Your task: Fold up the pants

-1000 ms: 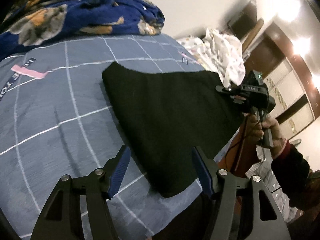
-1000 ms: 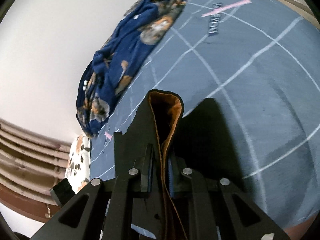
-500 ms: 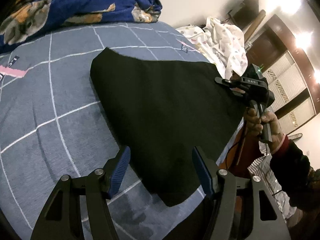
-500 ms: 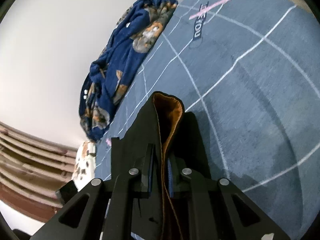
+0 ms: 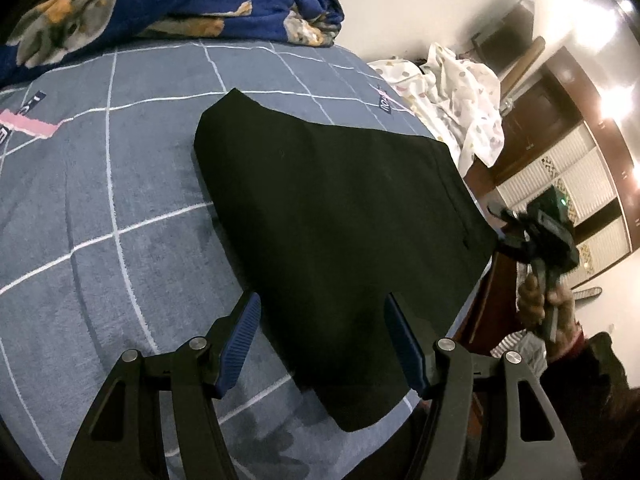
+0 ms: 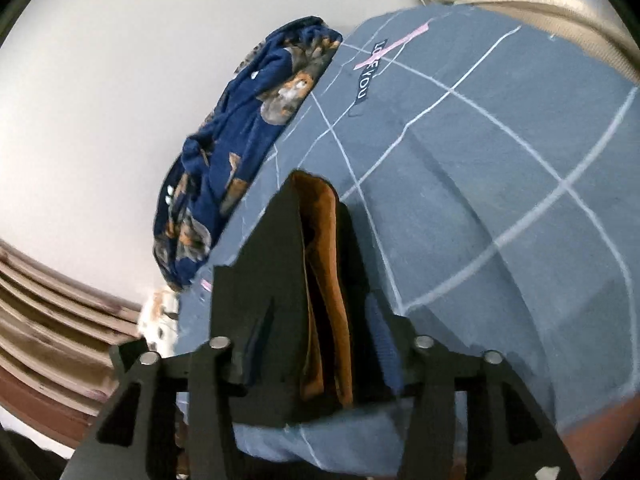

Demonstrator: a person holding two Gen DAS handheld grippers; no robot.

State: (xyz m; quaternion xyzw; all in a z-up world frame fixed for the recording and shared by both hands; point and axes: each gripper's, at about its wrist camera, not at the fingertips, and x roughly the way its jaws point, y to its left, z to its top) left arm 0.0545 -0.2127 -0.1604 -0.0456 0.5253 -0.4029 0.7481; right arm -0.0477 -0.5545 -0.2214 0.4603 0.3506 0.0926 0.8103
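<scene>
Black folded pants (image 5: pixel 340 200) lie flat on the blue-grey checked bed cover (image 5: pixel 100 220). My left gripper (image 5: pixel 320 300) hovers open over their near corner, with nothing between its pads. In the left wrist view my right gripper (image 5: pixel 500 226) sits just off the pants' right edge, held by a hand (image 5: pixel 532 304). In the right wrist view the right gripper (image 6: pixel 322 308) has its jaws opening. The pants' folded edge (image 6: pixel 280 260) with its orange lining (image 6: pixel 324 248) stands between them, and the pads are clear of the cloth.
A dark blue blanket with an animal print (image 5: pixel 160 4) is heaped at the far side of the bed. A white spotted cloth (image 5: pixel 460 92) lies beyond the pants' far right corner. The bed's edge runs close along the pants' right side, with dark wooden furniture behind.
The right gripper's jaws, shut on the pants' edge before, have spread apart. It has pulled back off the bed's edge. The left gripper has stayed open in place.
</scene>
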